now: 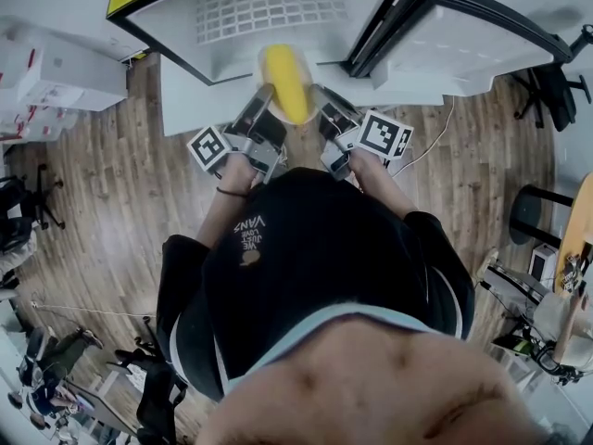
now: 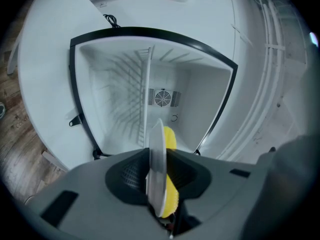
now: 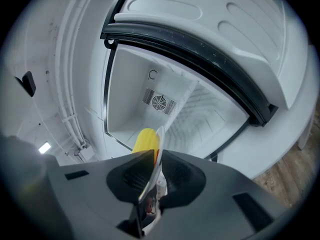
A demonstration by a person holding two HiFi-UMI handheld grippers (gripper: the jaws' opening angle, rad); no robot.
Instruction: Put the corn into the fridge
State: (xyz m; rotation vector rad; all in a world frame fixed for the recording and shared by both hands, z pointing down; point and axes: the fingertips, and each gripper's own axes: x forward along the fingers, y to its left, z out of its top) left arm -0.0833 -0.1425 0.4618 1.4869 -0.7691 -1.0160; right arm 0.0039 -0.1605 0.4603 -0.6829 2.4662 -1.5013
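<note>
Carries the corn [image 1: 285,83] lying on a pale plate [image 2: 159,176], at the upper middle of the head view, just short of the open fridge [image 1: 243,9]. Has not yet set it inside.

Clamps the left gripper [image 2: 159,160] onto one edge of the plate, rim pinched thin between the jaws near the bottom centre of the left gripper view, with the yellow cob just beyond. Pinches the opposite edge with the right gripper [image 3: 156,159] in the same way, jaws nearly together on the rim, with the cob peeking out at lower centre.

Seems to grip from both sides for balance: a round cob rolls easily, and two matched holds keep the plate flat.

Aims both grippers straight at the white cavity, where the fan grille [image 2: 162,98] sits on the back wall at mid-frame and the wire shelf [image 2: 125,91] runs to its left. Leaves the door [image 3: 210,19] swung wide across the upper right of the right gripper view, well out of the way.

Probably calls next for an even push forward, both sides together, and a landing spot on the fridge floor or the shelf.
</note>
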